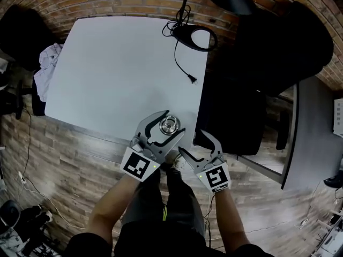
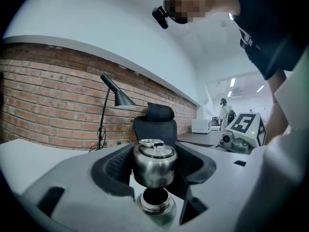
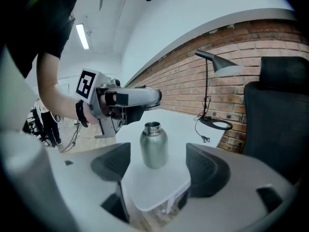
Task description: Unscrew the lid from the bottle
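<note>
In the left gripper view, the steel lid [image 2: 153, 167] with its ring handle sits between the black pads of my left gripper [image 1: 174, 123], which is shut on it. It hangs just above the bottle's open threaded neck [image 2: 155, 202] and is apart from it. The steel bottle [image 3: 153, 145] stands upright near the near corner of the white table [image 1: 118, 68], uncapped. My right gripper [image 3: 158, 167] is open, its pads on either side of the bottle at a distance, drawn back off the table's edge. In the head view it [image 1: 193, 142] is right of the left gripper.
A black desk lamp [image 1: 195, 36] with its cable and plug lies at the table's far right. A black office chair [image 1: 241, 116] stands right of the table. A crumpled cloth [image 1: 48, 68] hangs at the left edge. Wooden floor lies below me.
</note>
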Tool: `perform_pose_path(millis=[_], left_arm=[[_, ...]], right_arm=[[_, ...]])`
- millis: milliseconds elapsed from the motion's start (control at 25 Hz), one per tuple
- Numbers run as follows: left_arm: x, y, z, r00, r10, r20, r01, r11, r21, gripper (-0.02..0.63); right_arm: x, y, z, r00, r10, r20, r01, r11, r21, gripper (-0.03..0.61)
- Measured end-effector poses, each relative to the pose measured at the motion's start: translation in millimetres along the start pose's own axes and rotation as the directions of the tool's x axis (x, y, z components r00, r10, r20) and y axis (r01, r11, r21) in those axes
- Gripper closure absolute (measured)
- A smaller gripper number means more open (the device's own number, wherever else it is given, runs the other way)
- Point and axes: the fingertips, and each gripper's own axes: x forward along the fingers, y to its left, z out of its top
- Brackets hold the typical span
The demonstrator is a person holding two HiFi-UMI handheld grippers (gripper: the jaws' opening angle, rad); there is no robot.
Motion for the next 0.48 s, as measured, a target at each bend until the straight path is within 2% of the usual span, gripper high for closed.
perform_pose_path(millis=[80,160,320,480], left_arm=[[-4,1,9,1.000,0.011,0.004,-0.011,1.000,0.002,0.342],[-8,3,19,1.000,0.021,0.010,-0.021,1.000,0.015,0.342],[-21,-2,39,0.999,0.029,0.018,-0.029,0.999,0.043,0.342],[-34,-12,56,0.999,0.032,0.015,-0.032,0.998,0.046,0.342]], right_arm=[[-11,-2,7,1.000,-0.023,0.000,0.023,1.000,0.012,0.236],[-22,-7,11,0.999,-0.054,0.005,0.054,0.998,0.012,0.344],[-40,-11,20,0.996,-0.089,-0.001,0.089,0.996,0.028,0.386],[-51,-12,27,0.994,-0.113,-0.003,0.113,0.994,0.000,0.491]])
